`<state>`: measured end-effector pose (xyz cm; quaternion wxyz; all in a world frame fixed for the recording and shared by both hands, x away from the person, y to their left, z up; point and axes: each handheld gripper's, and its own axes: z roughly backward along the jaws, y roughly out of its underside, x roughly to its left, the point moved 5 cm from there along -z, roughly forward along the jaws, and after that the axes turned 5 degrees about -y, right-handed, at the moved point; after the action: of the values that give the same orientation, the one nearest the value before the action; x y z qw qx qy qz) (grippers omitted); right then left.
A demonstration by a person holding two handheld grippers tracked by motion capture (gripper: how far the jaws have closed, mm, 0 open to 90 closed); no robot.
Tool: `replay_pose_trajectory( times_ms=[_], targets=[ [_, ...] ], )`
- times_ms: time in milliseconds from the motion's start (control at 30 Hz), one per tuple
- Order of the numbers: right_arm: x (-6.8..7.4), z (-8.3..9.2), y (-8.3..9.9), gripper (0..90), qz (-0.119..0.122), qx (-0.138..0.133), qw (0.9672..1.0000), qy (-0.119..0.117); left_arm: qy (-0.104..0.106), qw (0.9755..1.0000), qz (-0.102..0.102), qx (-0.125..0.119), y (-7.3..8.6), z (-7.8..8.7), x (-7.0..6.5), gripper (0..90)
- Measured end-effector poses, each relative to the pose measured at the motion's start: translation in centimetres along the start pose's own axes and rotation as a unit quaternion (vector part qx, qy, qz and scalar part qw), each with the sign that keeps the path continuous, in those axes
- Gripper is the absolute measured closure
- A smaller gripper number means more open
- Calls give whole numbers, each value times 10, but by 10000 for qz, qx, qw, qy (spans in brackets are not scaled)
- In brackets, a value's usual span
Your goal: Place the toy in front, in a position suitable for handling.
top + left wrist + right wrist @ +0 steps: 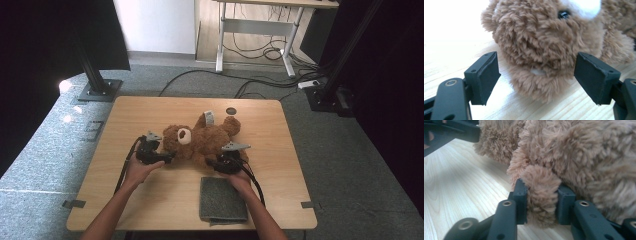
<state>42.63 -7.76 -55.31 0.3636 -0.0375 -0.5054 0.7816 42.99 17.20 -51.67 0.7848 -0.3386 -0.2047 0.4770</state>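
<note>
A brown teddy bear [202, 137] lies on its back in the middle of the wooden table [150, 115], head to the left. My left gripper [169, 156] sits at the bear's head. In the left gripper view its jaws stand wide on either side of the head's furry lower edge [541, 82], and the pads [484, 75] do not touch it, so my left gripper [537, 67] is open. My right gripper [212, 162] is at the bear's near side. In the right gripper view, my right gripper [541, 195] has both pads pressed on a plush limb [541, 187].
A folded grey felt cloth [222, 200] lies near the table's front edge, just behind my right hand. A small dark round mark [230, 110] sits on the table beyond the bear. Black stand bases and cables lie on the floor past the far edge.
</note>
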Motion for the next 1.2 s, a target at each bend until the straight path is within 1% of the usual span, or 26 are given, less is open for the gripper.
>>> replay_pose_trajectory(
  times_ms=[67, 100, 133, 200, 267, 300, 367, 433, 467, 500, 533, 567, 600, 633, 667, 700, 767, 833, 900, 933, 967, 1033, 1100, 1133, 1167, 1200],
  targets=[
    [0, 1, -1, 621, 3, -27, 10000, 19, 23, 10000, 9, -2, 0, 1, -1, 201],
    [0, 3, -2, 555, 22, -23, 10000, 38, 58, 10000, 23, -33, 1, 3, -3, 201],
    [0, 4, -2, 536, 61, 1, 9999, 91, 75, 10000, 14, -40, 1, 3, -5, 202],
    [-1, 7, 0, 514, 98, 28, 9998, 188, 120, 9999, 19, -52, 3, 4, -8, 202],
    [-1, 9, 0, 506, 100, 21, 9997, 199, 147, 9999, 31, -60, 3, 5, -9, 203],
    [-3, 12, 2, 493, 115, 15, 9996, 250, 220, 9997, 66, -77, 5, 6, -13, 202],
    [-4, 17, 4, 487, 111, -2, 9995, 292, 253, 9996, 64, -77, 7, 7, -15, 204],
    [-7, 22, 7, 481, 71, -14, 9994, 329, 324, 9994, 45, -101, 10, 9, -22, 206],
    [-7, 22, 7, 481, 71, -14, 9994, 329, 324, 9994, 45, -101, 10, 9, -22, 207],
    [-10, 28, 9, 478, 53, -86, 9993, 360, 388, 9992, 29, -117, 12, 10, -27, 207],
    [-11, 32, 10, 475, 18, -107, 9993, 371, 388, 9992, 29, -117, 12, 10, -27, 209],
    [-14, 36, 11, 473, 12, -149, 9991, 407, 491, 9987, 22, -107, 15, 12, -34, 210],
    [-14, 36, 11, 473, 12, -149, 9991, 407, 491, 9987, 22, -107, 15, 12, -34, 212],
    [-17, 41, 12, 471, -34, -194, 9988, 449, 553, 9984, -59, -90, 19, 13, -41, 212],
    [-17, 41, 12, 471, -34, -194, 9988, 449, 553, 9984, -59, -90, 19, 13, -41, 213],
    [-21, 46, 14, 470, -83, -232, 9985, 496, 580, 9982, -89, -83, 20, 13, -44, 213],
    [-24, 50, 15, 469, -119, -236, 9982, 544, 665, 9977, -148, -35, 24, 12, -51, 219],
    [-26, 52, 16, 469, -125, -259, 9979, 586, 693, 9975, -145, -21, 25, 11, -53, 228],
    [-28, 53, 18, 467, -114, -222, 9976, 647, 823, 9964, -213, 45, 28, 8, -62, 235],
    [-28, 53, 18, 467, -114, -222, 9976, 647, 823, 9964, -213, 45, 28, 8, -62, 239],
    [-31, 55, 19, 467, -117, -207, 9972, 707, 900, 9956, -257, 75, 29, 6, -69, 244],
    [-31, 55, 20, 467, -129, -206, 9971, 722, 936, 9952, -278, 89, 30, 4, -72, 253],
    [-34, 57, 21, 466, -143, -202, 9966, 792, 1053, 9939, -307, 137, 31, 0, -80, 255],
    [-34, 57, 21, 466, -143, -202, 9966, 792, 1053, 9939, -307, 137, 31, 0, -80, 256],
    [-36, 58, 22, 466, -192, -212, 9961, 832, 1087, 9933, -348, 168, 32, -3, -87, 256],
    [-37, 59, 23, 466, -200, -219, 9959, 852, 1087, 9933, -348, 168, 32, -3, -87, 257]
  ],
)
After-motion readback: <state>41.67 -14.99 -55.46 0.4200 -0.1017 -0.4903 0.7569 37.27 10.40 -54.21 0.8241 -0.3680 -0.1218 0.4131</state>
